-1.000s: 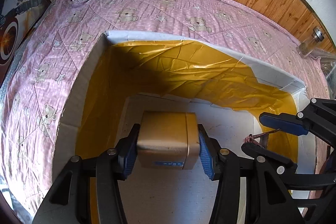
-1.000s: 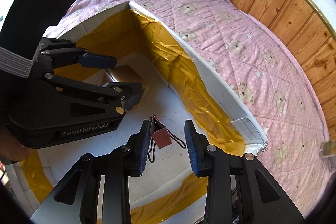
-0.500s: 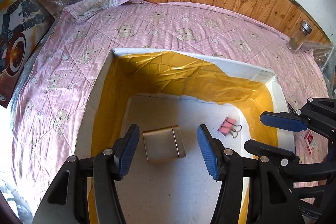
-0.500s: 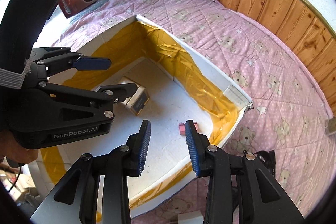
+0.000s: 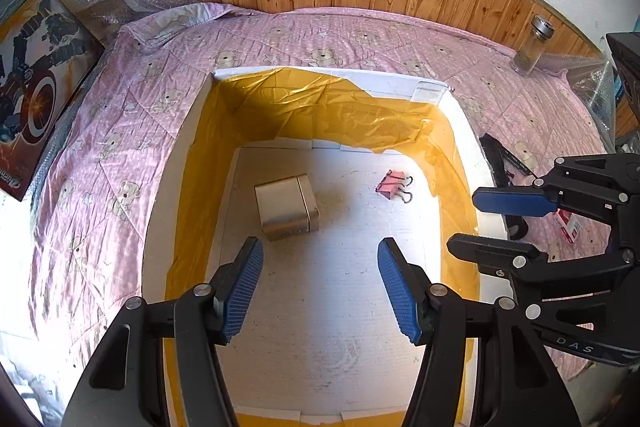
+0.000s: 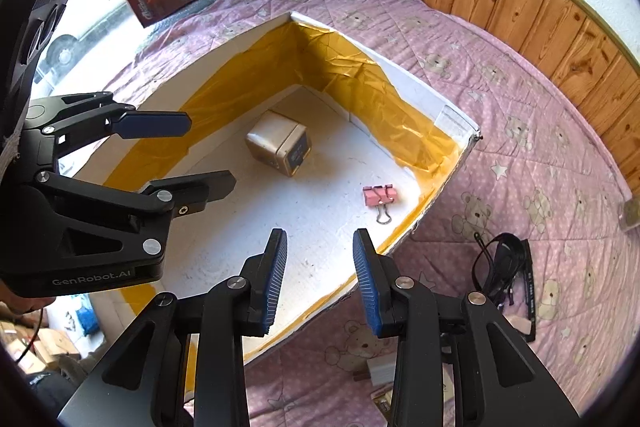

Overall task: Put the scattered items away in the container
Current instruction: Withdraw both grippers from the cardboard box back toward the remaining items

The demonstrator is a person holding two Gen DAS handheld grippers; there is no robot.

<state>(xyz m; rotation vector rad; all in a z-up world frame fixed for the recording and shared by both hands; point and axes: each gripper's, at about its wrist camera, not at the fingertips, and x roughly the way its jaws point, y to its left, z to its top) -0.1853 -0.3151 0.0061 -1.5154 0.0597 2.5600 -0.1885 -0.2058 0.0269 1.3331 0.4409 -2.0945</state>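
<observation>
- Both your grippers hold nothing: the left gripper (image 5: 320, 283) hangs over the box (image 5: 160, 227) with its jaws spread wide, and the right gripper (image 6: 320, 279) sits over the box's near rim, jaws parted and nothing between them.
- Two items already lie on the box floor: the tin (image 5: 286, 207) on its side towards the middle, and the pink clip (image 5: 394, 183) near the right wall, well apart from it.
- So you look to be between drops, with the next pickup not yet begun.
- More clutter waits on the quilt (image 6: 520, 147) outside the box: black glasses (image 6: 502, 267) just beside the right wall, a small red-and-white pack (image 5: 570, 225) beyond them, and something white low in the right wrist view that is too hidden to name.
- The glasses look like the nearest job for your right gripper. Come down with the jaws astride the frame, not the lenses, and close gently, since the quilt gives underneath.
- Keep the left gripper out of the right one's path.
</observation>
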